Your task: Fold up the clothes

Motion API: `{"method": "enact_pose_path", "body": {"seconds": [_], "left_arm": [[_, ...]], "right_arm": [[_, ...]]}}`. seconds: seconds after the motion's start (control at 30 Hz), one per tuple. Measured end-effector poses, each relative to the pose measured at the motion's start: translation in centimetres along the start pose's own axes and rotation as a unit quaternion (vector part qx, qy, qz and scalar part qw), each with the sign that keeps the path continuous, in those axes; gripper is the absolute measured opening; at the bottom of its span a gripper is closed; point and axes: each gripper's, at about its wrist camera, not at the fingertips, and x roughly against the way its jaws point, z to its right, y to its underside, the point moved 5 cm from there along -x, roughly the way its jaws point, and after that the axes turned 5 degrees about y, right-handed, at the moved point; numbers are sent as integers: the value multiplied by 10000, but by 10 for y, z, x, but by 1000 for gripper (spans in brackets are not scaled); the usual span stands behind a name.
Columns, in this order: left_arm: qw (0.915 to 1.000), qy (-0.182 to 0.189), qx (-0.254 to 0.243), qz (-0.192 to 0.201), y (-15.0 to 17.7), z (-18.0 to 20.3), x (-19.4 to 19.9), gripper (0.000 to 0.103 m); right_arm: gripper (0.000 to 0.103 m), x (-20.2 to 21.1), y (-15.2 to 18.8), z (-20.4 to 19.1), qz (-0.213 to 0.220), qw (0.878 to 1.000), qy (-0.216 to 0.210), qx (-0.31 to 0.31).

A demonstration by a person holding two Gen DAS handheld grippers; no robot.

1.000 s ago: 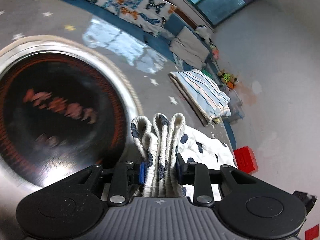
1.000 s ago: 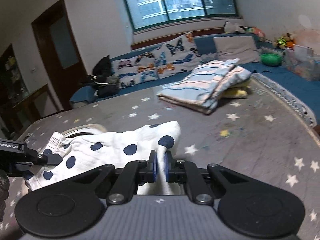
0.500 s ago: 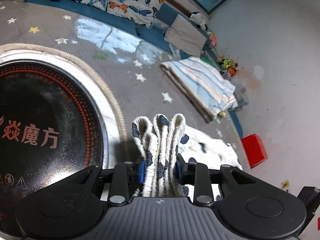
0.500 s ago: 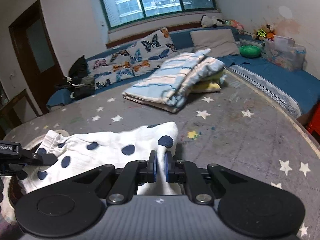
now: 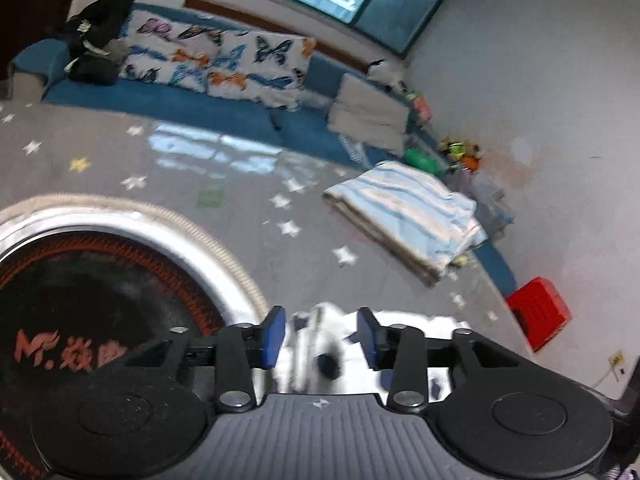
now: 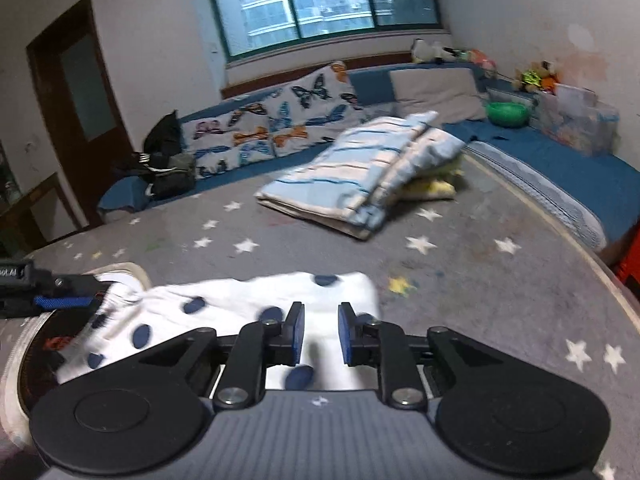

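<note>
The white cloth with dark blue dots (image 6: 240,312) lies flat on the gray star mat (image 6: 480,300), and one end of it rests over the edge of a big round black plate with red marks (image 5: 80,320) set into that mat. The right gripper (image 6: 320,334) hangs just above the near edge of the cloth with its blue pads (image 6: 297,332) spread apart, and nothing is between them. The left gripper (image 5: 322,336) is over the other end of the cloth (image 5: 320,356), by the round plate, and its blue pads (image 5: 274,334) are also wide apart and hold nothing. Farther back on the mat from the dotted cloth sits a folded blanket with light blue stripes (image 6: 360,176), with something yellow (image 6: 432,188) tucked under it. Behind that blanket a low blue couch (image 6: 540,152) runs along the wall and around the corner. On it are butterfly pillows (image 6: 280,120), a gray pillow (image 6: 436,88), a green bowl (image 6: 507,113) and a dark bag (image 6: 168,164). A big window (image 6: 320,0) is above the couch, and a brown door (image 6: 80,112) is off to the left of it. A red box (image 5: 538,312) sits on the floor past the mat's edge.
</note>
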Motion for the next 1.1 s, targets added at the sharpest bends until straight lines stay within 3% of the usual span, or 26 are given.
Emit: {"method": "enact_pose_path", "body": {"seconds": [0.07,0.17,0.4,0.53,0.63,0.73,0.8,0.9,1.1], "left_arm": [[9999,144,40,-49,-2,4,-5,31],[9990,376,117,-224,1,8,-18,28],[9982,321,161,-484,10,-1,-47,19],[9980,368,198,-476,10,-5,-45,19],[9984,340,176,-423,8,-4,-36,21],[9991,278,20,-332,8,2,-26,25],[9992,208,-143,-301,11,6,-19,41],[9987,118,-402,-274,19,12,-8,43],[9977,-28,-598,-314,39,12,10,50]], "right_arm": [[17,-7,-2,-5,-36,10000,-75,18],[18,-23,-6,-13,-159,9998,-102,23],[25,-41,-2,-17,-335,9994,-47,51],[25,-46,3,-9,-439,9989,133,-13],[29,-36,1,-6,-393,9992,97,-34],[42,-20,0,-10,-323,9995,10,71],[44,-6,3,-19,-295,9992,-124,253],[55,12,12,-27,-248,9989,-186,362],[63,41,39,-38,-213,9980,-229,545]]}}
